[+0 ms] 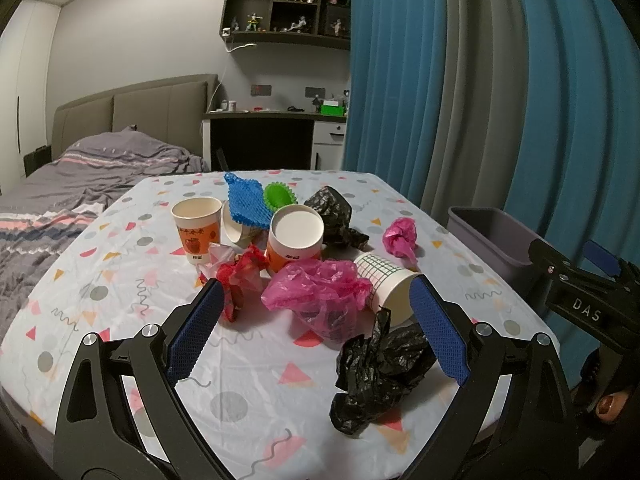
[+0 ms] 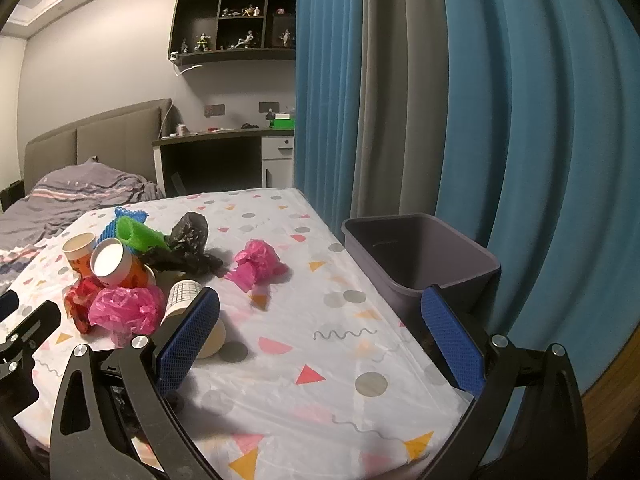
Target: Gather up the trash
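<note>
Trash lies on a table with a patterned cloth (image 1: 132, 280). My left gripper (image 1: 316, 300) is open and empty above the near side; a crumpled black bag (image 1: 376, 376) lies by its right finger. Beyond are a pink bag (image 1: 320, 292), a red wrapper (image 1: 240, 276), a tipped checked paper cup (image 1: 386, 284), two orange cups (image 1: 198, 226) (image 1: 294, 238), another black bag (image 1: 332, 212) and a small pink wad (image 1: 400, 238). My right gripper (image 2: 320, 316) is open and empty over the table's right part (image 2: 320, 360), with the grey bin (image 2: 420, 256) just beyond its right finger.
Blue (image 1: 244, 200) and green (image 1: 278, 196) foam nets lie at the back of the pile. The bin stands off the table's right edge against blue-grey curtains (image 2: 480, 120). A bed (image 1: 80, 176) lies left, a desk (image 1: 272, 120) behind.
</note>
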The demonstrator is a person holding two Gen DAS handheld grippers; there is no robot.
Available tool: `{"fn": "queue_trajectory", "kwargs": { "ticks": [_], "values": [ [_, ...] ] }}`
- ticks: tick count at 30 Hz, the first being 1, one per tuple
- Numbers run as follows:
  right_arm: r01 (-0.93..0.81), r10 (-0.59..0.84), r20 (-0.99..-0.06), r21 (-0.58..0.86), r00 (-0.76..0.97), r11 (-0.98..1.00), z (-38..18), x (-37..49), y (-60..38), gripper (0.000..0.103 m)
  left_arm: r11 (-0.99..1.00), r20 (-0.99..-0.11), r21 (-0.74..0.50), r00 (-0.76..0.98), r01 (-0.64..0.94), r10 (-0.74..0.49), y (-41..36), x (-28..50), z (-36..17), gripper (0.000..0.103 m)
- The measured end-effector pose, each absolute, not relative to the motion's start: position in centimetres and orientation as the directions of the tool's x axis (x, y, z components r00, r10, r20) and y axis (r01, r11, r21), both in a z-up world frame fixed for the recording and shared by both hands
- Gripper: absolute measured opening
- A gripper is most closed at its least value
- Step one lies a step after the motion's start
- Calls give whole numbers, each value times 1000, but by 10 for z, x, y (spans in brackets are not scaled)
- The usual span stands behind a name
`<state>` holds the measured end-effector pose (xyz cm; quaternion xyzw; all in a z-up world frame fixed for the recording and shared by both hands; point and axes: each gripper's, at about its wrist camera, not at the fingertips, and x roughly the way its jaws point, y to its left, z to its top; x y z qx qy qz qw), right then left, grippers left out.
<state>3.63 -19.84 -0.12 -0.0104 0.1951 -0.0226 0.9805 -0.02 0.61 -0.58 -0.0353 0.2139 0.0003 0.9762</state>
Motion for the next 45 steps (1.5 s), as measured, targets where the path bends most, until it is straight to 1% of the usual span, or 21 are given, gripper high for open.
{"fn": "queue_trajectory", "kwargs": {
  "ticks": [17,29,35,37,38,40,42,45],
  "values": [
    [-6,4,-372,-4,928,1000,-2,35,-197,98,997,-420,-75,907,-15,-18,11,1,-10,92],
    [-22,22,-371,6,928,1000,-2,36,-197,95,995,-406,-90,911,44,-77,2,-3,-17,92],
    [-25,26,-374,6,927,1000,-3,36,-196,93,990,-402,-97,906,105,-135,-5,-6,-23,92],
    [-27,28,-377,7,926,1000,-4,36,-196,92,987,-417,-94,895,130,-157,-9,-6,-29,90],
    [-29,30,-378,8,925,1000,-5,36,-196,92,985,-428,-96,888,141,-169,-10,-5,-32,87],
    [-33,34,-382,10,924,999,-6,36,-196,91,980,-454,-108,869,165,-196,-13,-2,-40,85],
    [-39,41,-385,14,922,999,-7,37,-197,91,975,-481,-124,848,185,-222,-14,3,-48,78],
    [-49,53,-388,21,920,999,-8,37,-197,89,967,-533,-146,806,211,-256,-18,13,-61,72]
  ]
}}
